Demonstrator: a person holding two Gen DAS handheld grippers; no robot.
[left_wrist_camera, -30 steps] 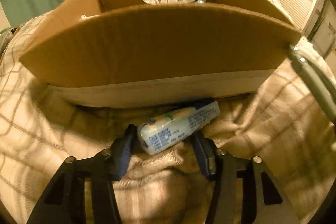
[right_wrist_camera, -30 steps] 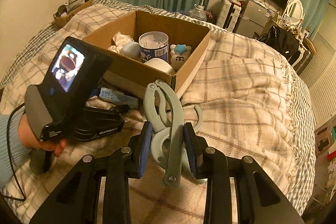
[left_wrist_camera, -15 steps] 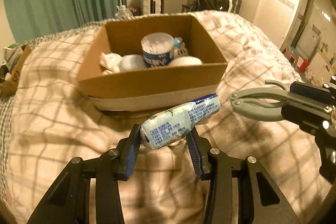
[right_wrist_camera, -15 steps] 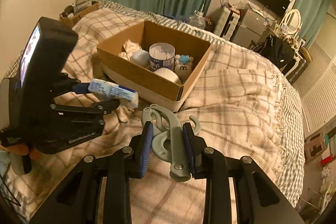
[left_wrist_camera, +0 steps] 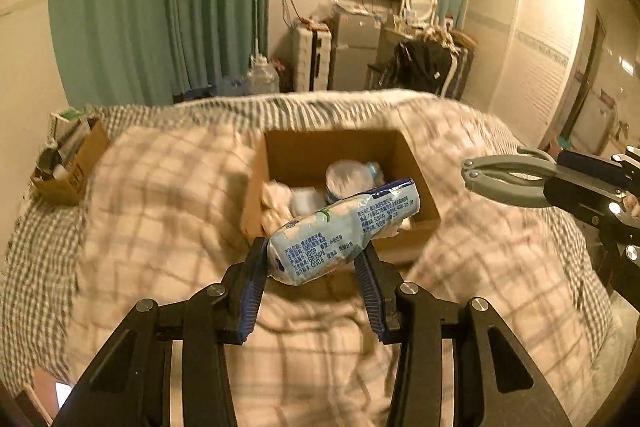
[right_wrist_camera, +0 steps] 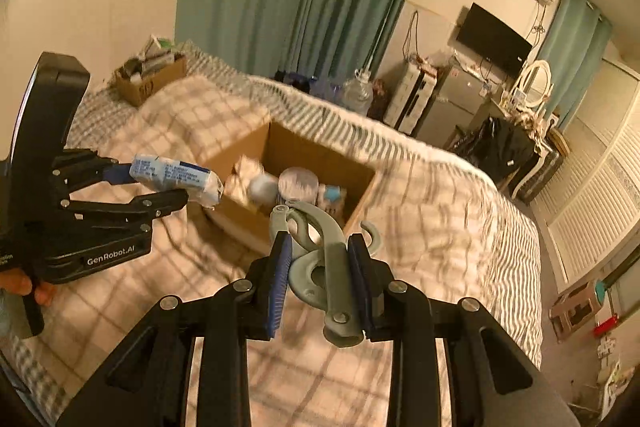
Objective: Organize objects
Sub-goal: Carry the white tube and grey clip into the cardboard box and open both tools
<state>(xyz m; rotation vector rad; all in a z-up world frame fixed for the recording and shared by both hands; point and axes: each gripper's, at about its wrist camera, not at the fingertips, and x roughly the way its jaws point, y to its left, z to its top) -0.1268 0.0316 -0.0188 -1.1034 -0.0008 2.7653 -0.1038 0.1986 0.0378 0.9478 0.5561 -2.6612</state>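
Above the checked blanket, near side of the cardboard box: left gripper clamped across a pale printed packet, right gripper clamped on a grey clip tool. Packet likely light, soft, crinkly, prone to slipping; best pinched mid-body. Clip tool rigid plastic, hinged, best taken across both handles. Box already partly filled.

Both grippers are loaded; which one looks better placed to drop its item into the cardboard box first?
Probably left: the left gripper holds its packet pointing straight at the cardboard box; the right gripper, gripping the grey clip, sits off to the side.
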